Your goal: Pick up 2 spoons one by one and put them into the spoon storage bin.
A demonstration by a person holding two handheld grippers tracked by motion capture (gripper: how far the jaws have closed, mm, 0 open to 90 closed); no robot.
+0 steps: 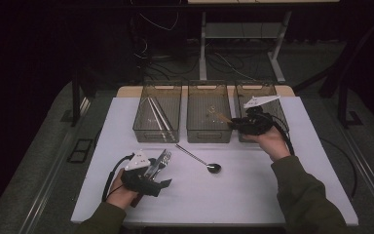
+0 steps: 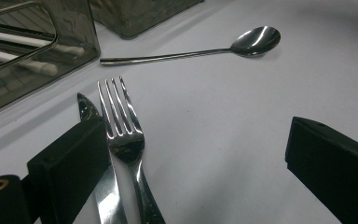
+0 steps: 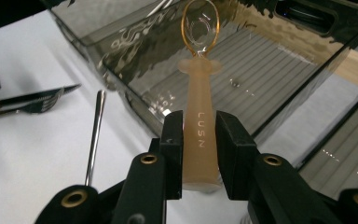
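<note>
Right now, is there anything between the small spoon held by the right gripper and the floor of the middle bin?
Nothing visible blocks it. The right gripper holds the tan plastic spoon over the middle bin, past its near wall. The bin is open on top; its ribbed floor below the spoon's bowl looks bare apart from a tiny speck.

Pretty dim overall in the high view, room around the white table [image 1: 214, 195] goes almost black. Left gripper view is sharp on the fork [image 2: 123, 135], with hot glare on the spoon [image 2: 256, 41] bowl, near jaws soft. Right gripper view has wavy reflections on the bin [image 3: 270, 70] wall, blurry foreground
</note>
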